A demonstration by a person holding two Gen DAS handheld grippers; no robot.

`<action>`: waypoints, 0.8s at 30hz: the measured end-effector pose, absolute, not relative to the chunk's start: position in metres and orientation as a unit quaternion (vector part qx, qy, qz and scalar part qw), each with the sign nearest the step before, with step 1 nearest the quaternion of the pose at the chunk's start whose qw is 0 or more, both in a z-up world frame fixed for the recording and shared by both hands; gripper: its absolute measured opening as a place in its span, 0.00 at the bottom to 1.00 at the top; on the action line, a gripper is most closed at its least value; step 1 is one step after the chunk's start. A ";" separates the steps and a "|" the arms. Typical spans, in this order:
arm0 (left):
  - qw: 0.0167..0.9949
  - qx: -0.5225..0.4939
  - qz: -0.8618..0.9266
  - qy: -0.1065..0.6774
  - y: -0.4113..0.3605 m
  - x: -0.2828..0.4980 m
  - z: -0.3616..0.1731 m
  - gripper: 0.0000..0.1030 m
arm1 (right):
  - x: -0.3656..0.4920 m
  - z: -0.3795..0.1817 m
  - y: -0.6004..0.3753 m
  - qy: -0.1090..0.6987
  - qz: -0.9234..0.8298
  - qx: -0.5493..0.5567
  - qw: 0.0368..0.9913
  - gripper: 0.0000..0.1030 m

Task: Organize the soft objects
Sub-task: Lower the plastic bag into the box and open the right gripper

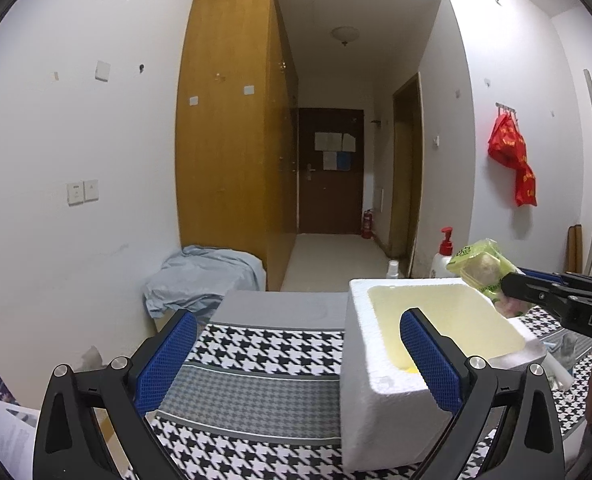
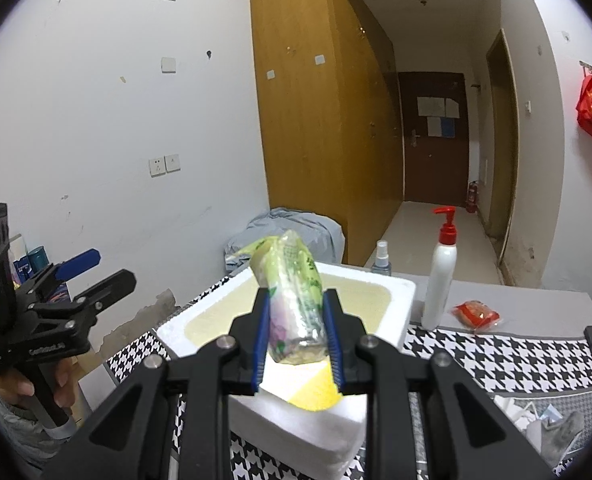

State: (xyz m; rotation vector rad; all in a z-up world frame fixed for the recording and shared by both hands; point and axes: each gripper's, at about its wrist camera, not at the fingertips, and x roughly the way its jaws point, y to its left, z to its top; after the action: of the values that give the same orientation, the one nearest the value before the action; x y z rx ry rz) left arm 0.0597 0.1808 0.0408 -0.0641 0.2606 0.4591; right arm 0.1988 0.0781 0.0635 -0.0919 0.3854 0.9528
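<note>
My right gripper (image 2: 296, 344) is shut on a soft green plastic-wrapped pack (image 2: 293, 300) and holds it above the open white foam box (image 2: 392, 296). In the left wrist view the pack (image 1: 482, 266) hangs over the box's far right rim (image 1: 360, 292), held by the right gripper (image 1: 512, 284). My left gripper (image 1: 296, 360) is open and empty, with its right finger over the box's near corner. It shows at the left of the right wrist view (image 2: 91, 272). A yellow sponge (image 2: 316, 394) lies in the box.
The box stands on a houndstooth cloth (image 1: 263, 364) over a table. A white pump bottle (image 2: 440, 276), a small spray bottle (image 2: 380, 258) and a red packet (image 2: 476, 314) stand behind and right of the box. A blue-grey cloth heap (image 1: 199, 276) lies by the wardrobe.
</note>
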 end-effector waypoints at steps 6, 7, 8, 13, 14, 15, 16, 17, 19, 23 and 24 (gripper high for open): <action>0.965 -0.044 0.228 0.125 0.188 0.053 0.039 0.99 | 0.206 0.059 0.089 0.201 0.454 -0.044 0.867 0.29; 0.965 -0.044 0.228 0.126 0.188 0.053 0.039 0.99 | 0.207 0.058 0.091 0.203 0.452 -0.044 0.867 0.29; 0.965 -0.044 0.227 0.126 0.188 0.053 0.038 0.99 | 0.209 0.057 0.093 0.205 0.452 -0.045 0.867 0.29; 0.965 -0.045 0.224 0.129 0.188 0.053 0.035 0.99 | 0.211 0.056 0.098 0.210 0.450 -0.046 0.867 0.33; 0.965 -0.045 0.224 0.130 0.188 0.053 0.034 0.99 | 0.211 0.055 0.099 0.211 0.449 -0.046 0.867 0.41; 0.965 -0.045 0.223 0.131 0.189 0.053 0.034 0.99 | 0.211 0.055 0.099 0.211 0.446 -0.045 0.869 0.49; 0.965 -0.045 0.223 0.132 0.189 0.053 0.033 0.99 | 0.211 0.055 0.099 0.209 0.446 -0.044 0.869 0.67; 0.965 -0.046 0.223 0.133 0.189 0.054 0.033 0.99 | 0.210 0.055 0.097 0.206 0.443 -0.042 0.872 0.81; 0.964 -0.048 0.223 0.133 0.190 0.054 0.033 0.99 | 0.210 0.056 0.092 0.199 0.441 -0.030 0.875 0.87; 0.965 -0.053 0.221 0.132 0.192 0.055 0.034 0.99 | 0.211 0.058 0.088 0.201 0.441 -0.024 0.874 0.87; 0.965 -0.052 0.220 0.133 0.191 0.056 0.034 0.99 | 0.210 0.059 0.088 0.200 0.440 -0.026 0.875 0.88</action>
State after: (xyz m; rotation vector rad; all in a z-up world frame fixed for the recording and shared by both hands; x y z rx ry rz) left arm 0.0555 0.1911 0.0339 -0.1055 0.2691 0.4451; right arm 0.2101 0.0880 0.0588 -0.0541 0.4175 0.9178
